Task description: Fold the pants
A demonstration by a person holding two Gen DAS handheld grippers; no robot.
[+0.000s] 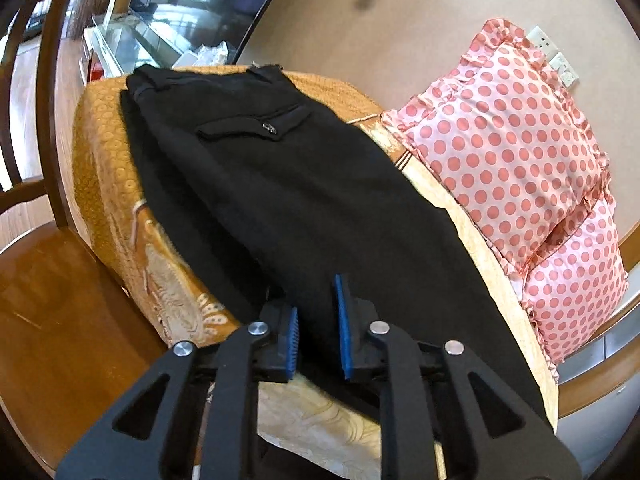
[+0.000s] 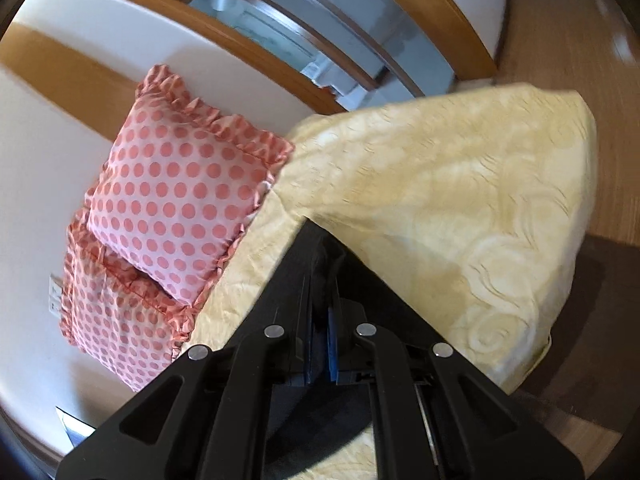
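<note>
Black pants (image 1: 288, 184) lie lengthwise on a yellow patterned bedspread (image 1: 108, 184), waistband and buttoned back pocket at the far end. My left gripper (image 1: 318, 328) is open just above the near leg part, blue pads apart, holding nothing. My right gripper (image 2: 320, 340) is shut on the black pants fabric (image 2: 316, 256), which rises in a dark peak between the pads over the bedspread (image 2: 460, 208).
Two pink polka-dot pillows (image 1: 508, 148) lean against the wall beside the pants; they also show in the right wrist view (image 2: 176, 200). A wooden chair (image 1: 40, 152) and wooden floor lie left of the bed. A wall socket (image 1: 554, 54) sits above the pillows.
</note>
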